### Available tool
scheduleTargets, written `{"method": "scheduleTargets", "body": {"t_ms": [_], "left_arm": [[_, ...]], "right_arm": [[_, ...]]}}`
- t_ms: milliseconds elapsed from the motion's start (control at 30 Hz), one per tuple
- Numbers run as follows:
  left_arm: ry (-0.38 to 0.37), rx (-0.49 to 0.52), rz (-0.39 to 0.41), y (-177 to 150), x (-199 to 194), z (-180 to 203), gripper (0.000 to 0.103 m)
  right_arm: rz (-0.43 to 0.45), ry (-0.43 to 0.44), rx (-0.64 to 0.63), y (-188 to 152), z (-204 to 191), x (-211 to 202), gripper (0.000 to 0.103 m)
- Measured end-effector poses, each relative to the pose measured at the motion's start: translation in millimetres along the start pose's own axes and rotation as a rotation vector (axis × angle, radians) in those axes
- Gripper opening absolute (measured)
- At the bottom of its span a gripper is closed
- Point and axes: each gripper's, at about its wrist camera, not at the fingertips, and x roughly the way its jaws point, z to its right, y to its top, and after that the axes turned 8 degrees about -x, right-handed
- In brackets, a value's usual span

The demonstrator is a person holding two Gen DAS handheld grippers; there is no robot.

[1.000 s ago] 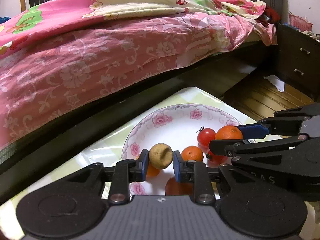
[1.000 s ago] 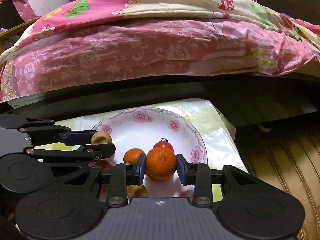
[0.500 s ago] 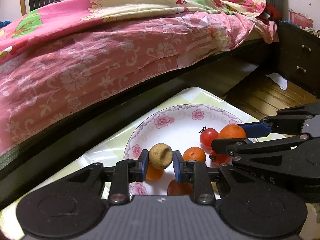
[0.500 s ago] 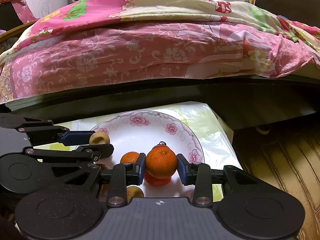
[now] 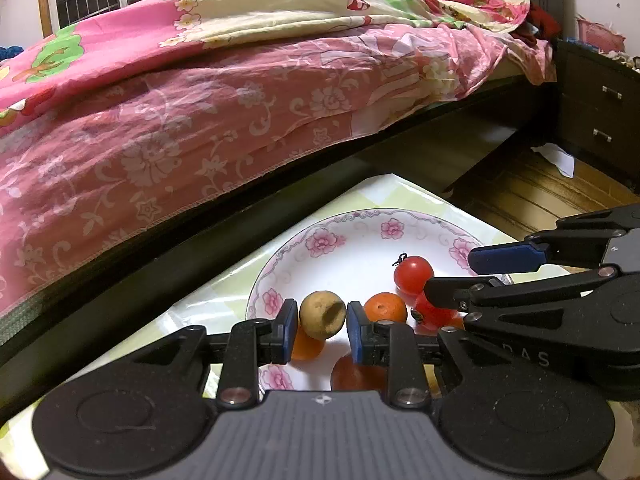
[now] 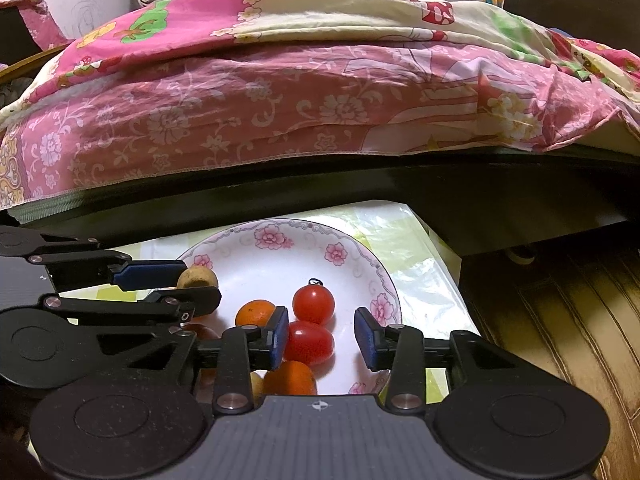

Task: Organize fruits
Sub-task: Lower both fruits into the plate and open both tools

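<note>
A white plate with pink flowers holds small oranges and red tomatoes. My left gripper is shut on a small tan-brown round fruit just above the plate's near-left rim; that fruit also shows in the right wrist view. My right gripper is open and empty above the plate. An orange lies on the plate just below it, next to two tomatoes and another orange. In the left wrist view, a tomato and an orange sit mid-plate.
The plate stands on a small table with a pale green-and-white plastic cover. A bed with a pink floral sheet runs along the far side. Wooden floor lies to the right, with a dark drawer cabinet.
My right gripper has opened and let go of the orange, which now lies on the plate below its fingers. My left gripper still holds the tan fruit.
</note>
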Motion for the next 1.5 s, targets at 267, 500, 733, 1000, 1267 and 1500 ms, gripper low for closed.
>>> {"method": "scheduleTargets", "body": {"t_ms": [267, 500, 733, 1000, 1267, 1500], "left_arm": [[0.011, -0.003, 0.009, 1, -6, 0, 0.035], [0.018, -0.02, 0.018, 2, -15, -2, 0.04], [0.026, -0.036, 0.026, 0, -29, -2, 0.046], [0.035, -0.029, 0.035, 0, -40, 0, 0.048], [0.048, -0.035, 0.037, -2, -41, 1, 0.054], [0.069, -0.052, 0.033, -5, -43, 1, 0.067]], "right_arm": [[0.009, -0.004, 0.003, -1, 0, -4, 0.037], [0.027, -0.008, 0.01, -1, 1, -11, 0.039], [0.037, -0.014, 0.016, -3, -1, -22, 0.039], [0.04, -0.022, 0.017, -4, -4, -30, 0.039], [0.033, -0.027, 0.018, -4, -3, -31, 0.04], [0.032, -0.038, 0.026, -7, -2, -35, 0.04]]}}
